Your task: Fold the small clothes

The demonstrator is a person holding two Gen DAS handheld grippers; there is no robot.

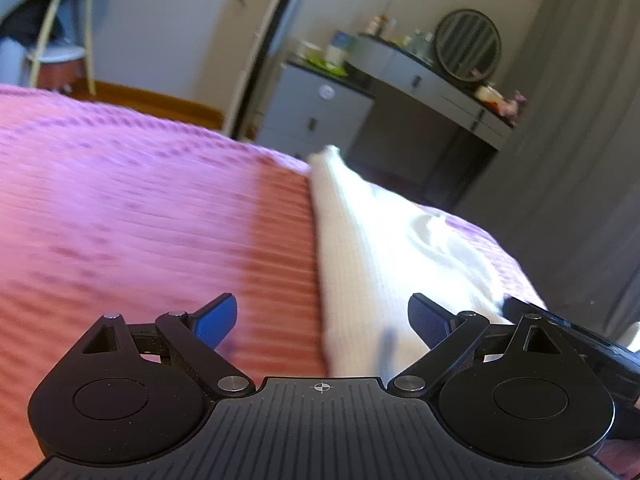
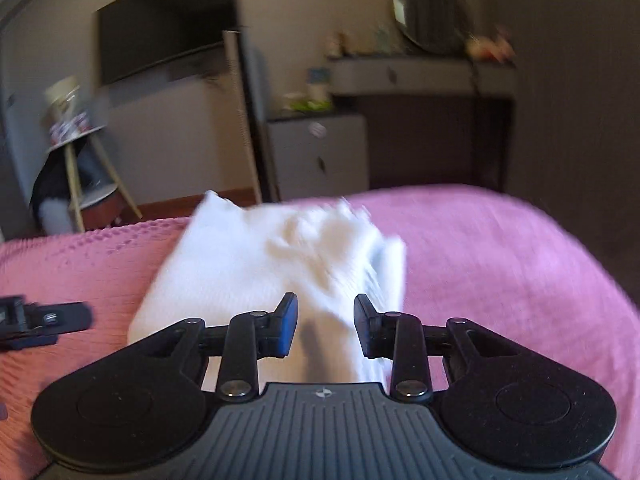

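The left gripper (image 1: 322,322) has its jaws spread wide and released, nothing between the blue pads (image 1: 216,320); they hover low over the bed, the left pad above bare cover and the right pad above the near edge of the white garment (image 1: 360,248). The right gripper (image 2: 325,326) also holds nothing, its jaws parted with a clear gap, poised above the near end of the white garment (image 2: 272,268). In the right wrist view the cloth lies as a folded, roughly rectangular bundle with a fine ribbed or waffle weave, a neat straight edge running toward 10 o'clock and a rumpled, layered edge toward 1 o'clock; motion blur softens its far end. In the left wrist view it stretches from 6 toward 12 o'clock as a long pale strip with soft creases on its right side. It rests on the pink textured bedspread (image 2: 500,264), which fills the view around it. The left gripper's black body (image 2: 40,320) shows at 9 o'clock in the right wrist view, just beside the garment.
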